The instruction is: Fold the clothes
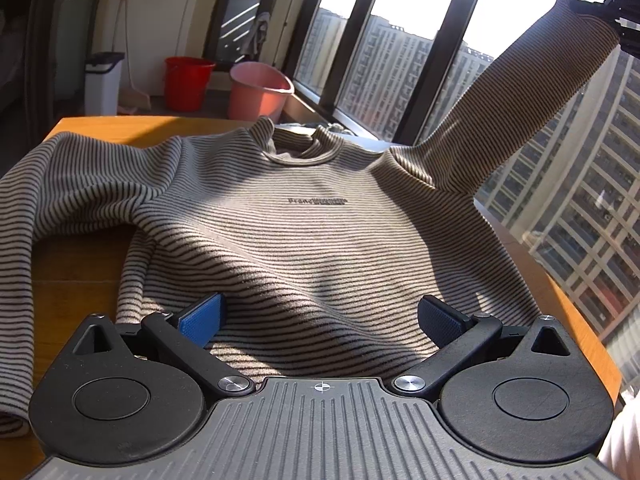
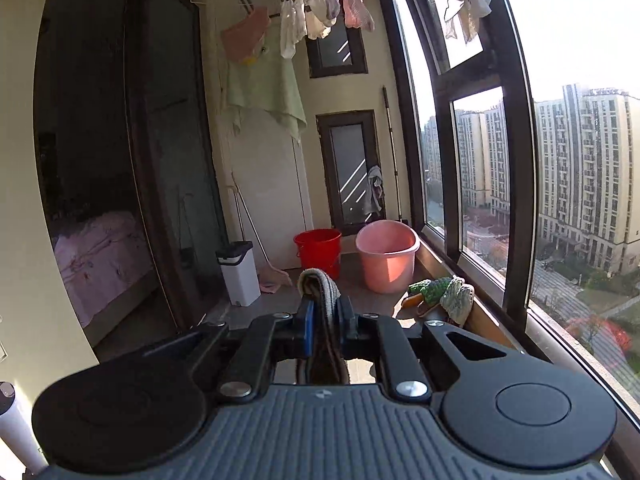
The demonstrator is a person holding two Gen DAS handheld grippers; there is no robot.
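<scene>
A grey striped long-sleeved sweater point(image 1: 304, 216) lies front up on a wooden table point(image 1: 76, 280), collar away from me. My left gripper point(image 1: 320, 320) is open, its blue pads apart just above the sweater's hem, holding nothing. The sweater's right sleeve point(image 1: 516, 100) is lifted up and to the right, its cuff in my right gripper point(image 1: 624, 20) at the frame's top right corner. In the right wrist view my right gripper point(image 2: 325, 316) is shut on the sleeve cuff point(image 2: 320, 284), which sticks out between the pads. The left sleeve point(image 1: 60, 184) lies bent on the table.
A red bucket point(image 2: 318, 250), a pink basin point(image 2: 386, 254) and a white bin point(image 2: 239, 272) stand on the balcony floor beyond the table. Large windows point(image 2: 480, 160) run along the right. Gloves point(image 2: 444, 292) lie on the sill. Laundry point(image 2: 320, 12) hangs overhead.
</scene>
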